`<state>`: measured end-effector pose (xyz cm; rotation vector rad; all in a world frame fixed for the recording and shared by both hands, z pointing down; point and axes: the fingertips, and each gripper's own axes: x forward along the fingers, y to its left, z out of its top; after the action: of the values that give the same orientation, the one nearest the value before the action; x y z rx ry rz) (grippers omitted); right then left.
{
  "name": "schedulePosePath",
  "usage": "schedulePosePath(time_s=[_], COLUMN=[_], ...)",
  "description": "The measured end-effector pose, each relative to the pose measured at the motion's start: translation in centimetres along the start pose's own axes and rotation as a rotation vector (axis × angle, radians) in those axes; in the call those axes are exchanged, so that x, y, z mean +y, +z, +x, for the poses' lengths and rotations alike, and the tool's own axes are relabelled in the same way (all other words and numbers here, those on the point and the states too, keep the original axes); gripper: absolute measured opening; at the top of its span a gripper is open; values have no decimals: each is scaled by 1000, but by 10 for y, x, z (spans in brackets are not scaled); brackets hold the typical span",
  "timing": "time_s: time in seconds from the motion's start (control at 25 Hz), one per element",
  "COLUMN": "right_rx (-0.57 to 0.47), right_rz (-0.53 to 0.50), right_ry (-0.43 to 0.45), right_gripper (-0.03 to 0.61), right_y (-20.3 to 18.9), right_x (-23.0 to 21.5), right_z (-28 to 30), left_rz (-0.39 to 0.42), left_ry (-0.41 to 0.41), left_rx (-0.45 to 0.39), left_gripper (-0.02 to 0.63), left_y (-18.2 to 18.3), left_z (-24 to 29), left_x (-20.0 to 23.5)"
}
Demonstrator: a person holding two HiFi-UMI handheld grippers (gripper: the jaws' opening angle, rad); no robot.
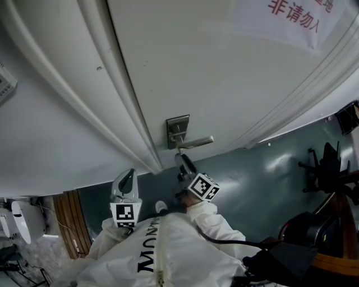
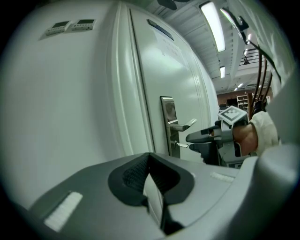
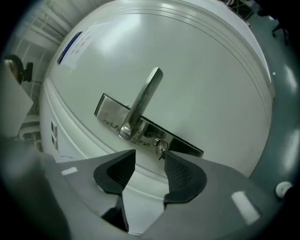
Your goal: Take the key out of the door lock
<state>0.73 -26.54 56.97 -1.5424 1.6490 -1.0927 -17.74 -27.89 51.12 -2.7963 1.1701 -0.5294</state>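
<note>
A white door (image 1: 224, 73) carries a steel lock plate (image 1: 177, 130) with a lever handle (image 1: 197, 142). A small key (image 3: 161, 148) sticks out of the lock below the lever (image 3: 143, 101). My right gripper (image 3: 150, 154) is open and points at the plate (image 3: 140, 127). The key's bow lies just at the tip of its right pad (image 3: 180, 173), and nothing is pressed between the pads. In the head view this gripper (image 1: 184, 163) sits directly under the lock. My left gripper (image 1: 128, 175) hangs back at the left, shut and empty. From the left gripper view I see the key (image 2: 182, 145) and the right gripper (image 2: 201, 138).
The door frame (image 1: 112, 112) runs along the door's left edge, with white wall beyond. A notice with red print (image 1: 294, 14) is stuck high on the door. An office chair (image 1: 325, 168) stands on the grey floor at the right. Wall switches (image 2: 70, 26) sit up the wall.
</note>
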Motion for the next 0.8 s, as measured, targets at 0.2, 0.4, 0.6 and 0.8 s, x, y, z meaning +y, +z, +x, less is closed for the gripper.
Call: schedulePosePath(time_s=[0.2, 0.4, 0.6, 0.8], right_rx=[-54, -79, -107, -118], right_rz=[219, 357, 437, 480], right_ry=[34, 65, 115, 112], right_gripper=[169, 160, 150, 128], right_y=[2, 3, 5, 6], right_x=[-15, -25, -27, -34], right_z=[8, 15, 23, 30], left_rz=[-12, -27, -4, 2], left_ry=[11, 22, 15, 18], left_rx=[13, 28, 47, 59], left_gripper=[0, 0, 0, 0], left_y=[-5, -10, -16, -19], left_z=[-5, -7, -9, -11], left_x=[5, 9, 10, 11])
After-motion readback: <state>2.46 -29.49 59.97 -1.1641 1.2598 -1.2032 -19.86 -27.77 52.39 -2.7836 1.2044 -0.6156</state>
